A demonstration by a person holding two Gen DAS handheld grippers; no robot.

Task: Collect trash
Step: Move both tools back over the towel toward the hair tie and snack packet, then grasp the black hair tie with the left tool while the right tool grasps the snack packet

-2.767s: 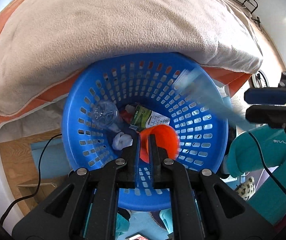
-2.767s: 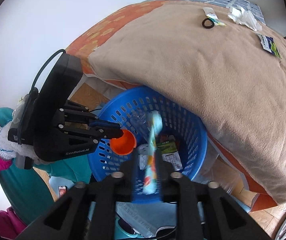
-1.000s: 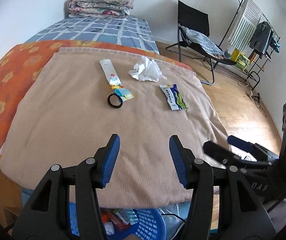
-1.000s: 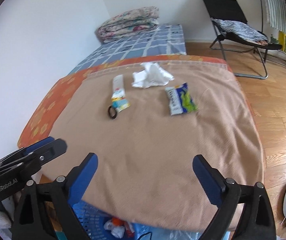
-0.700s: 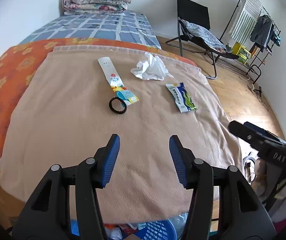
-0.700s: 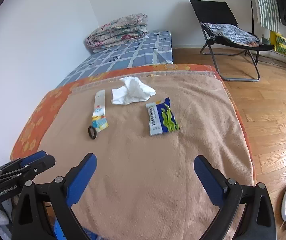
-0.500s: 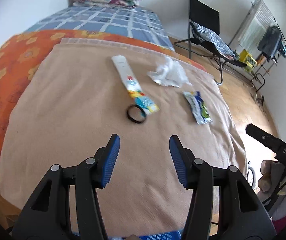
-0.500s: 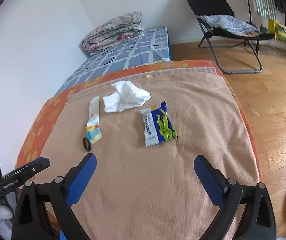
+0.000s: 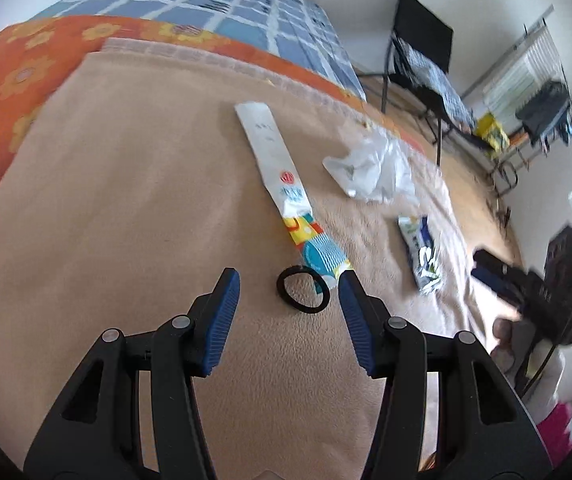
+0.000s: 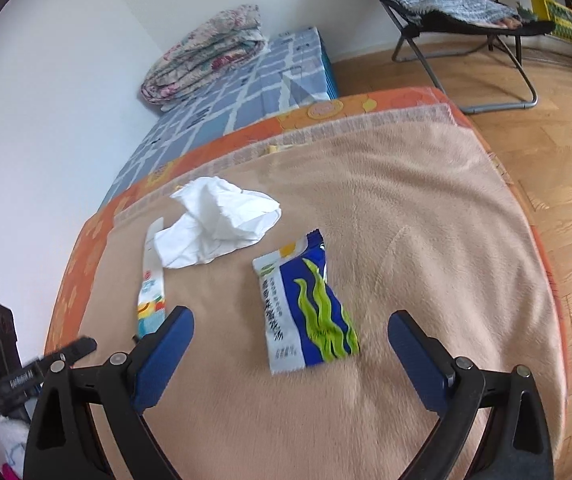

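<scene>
Just ahead of the left tool (image 9: 288, 276), whose blue fingers are spread wide with nothing between the pads, a black hair ring (image 9: 303, 289) lies flat on the tan blanket (image 9: 126, 220) that covers the bed. The ring sits between the two fingertips in that view and overlaps the near end of a long white wrapper strip (image 9: 282, 184), which runs away from the tool toward the blanket's far edge. To the right of the strip lies a crumpled white tissue (image 9: 372, 174), and nearer the right edge a blue and green snack packet (image 9: 424, 254). The right tool (image 10: 290, 330) is also gaping wide and holds nothing; the snack packet (image 10: 306, 308) lies on the blanket just beyond the gap between its fingers, with the tissue (image 10: 218, 226) farther off to the left. Beyond the blanket come an orange flowered sheet (image 9: 14, 60), then a blue checked cover (image 10: 246, 92) bearing a folded quilt (image 10: 206, 54).
</scene>
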